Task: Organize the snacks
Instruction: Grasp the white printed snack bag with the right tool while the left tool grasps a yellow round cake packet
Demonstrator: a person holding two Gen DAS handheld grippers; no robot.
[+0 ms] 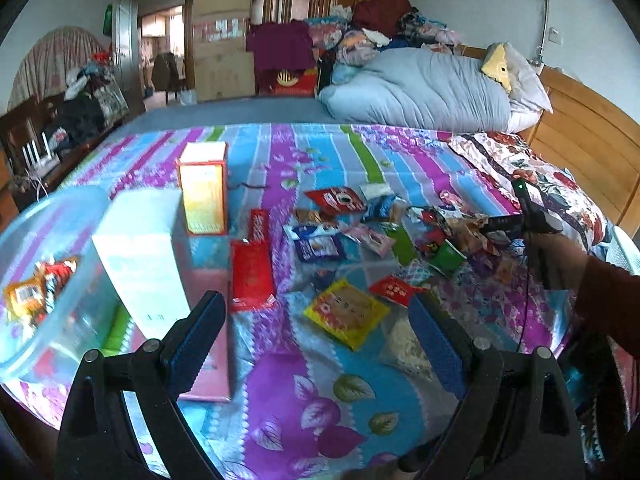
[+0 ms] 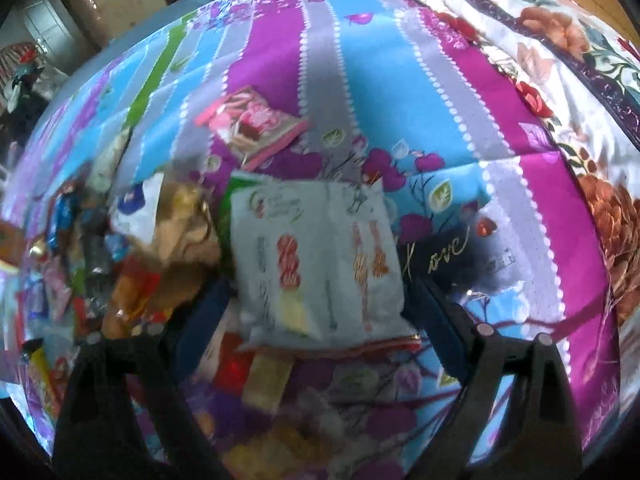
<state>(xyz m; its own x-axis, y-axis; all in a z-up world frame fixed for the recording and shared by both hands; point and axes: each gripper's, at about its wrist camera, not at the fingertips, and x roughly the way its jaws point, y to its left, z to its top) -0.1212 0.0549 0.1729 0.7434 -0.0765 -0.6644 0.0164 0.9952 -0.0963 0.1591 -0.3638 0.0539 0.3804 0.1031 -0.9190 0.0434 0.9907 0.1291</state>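
At the far left of the bed, a clear plastic tub [image 1: 60,280] sits on the striped floral bedspread [image 1: 280,380] with a few orange and red snack packets [image 1: 36,288] already inside it. Just right of the tub stands a pale carton [image 1: 144,256], and behind that, farther off, an orange box [image 1: 204,192] stands upright. A flat red packet [image 1: 252,276] lies on the cover to the right of the carton. The left gripper [image 1: 316,340] hangs low over the near part of the bed with its jaws spread wide and nothing between them; a yellow packet [image 1: 346,312] lies on the cover beyond the gap. Farther right, a loose heap of small packets [image 1: 380,228] spreads across the middle of the bed: red, blue, pink and green wrappers overlapping one another. At the right edge of that heap the right gripper [image 2: 316,292] points steeply down, a hand [image 1: 560,256] in a dark red sleeve [image 1: 612,300] holding it. Its own blurred view shows a white packet [image 2: 316,256] with red and orange print lying between the two blue pads [image 2: 434,320]; the jaws are partly open, and whether the pads already press on the packet I cannot tell. A pink packet [image 2: 252,124] lies alone on the cover beyond it, and more mixed wrappers crowd the left. A grey quilt [image 1: 420,92] is bundled at the far right head of the bed.
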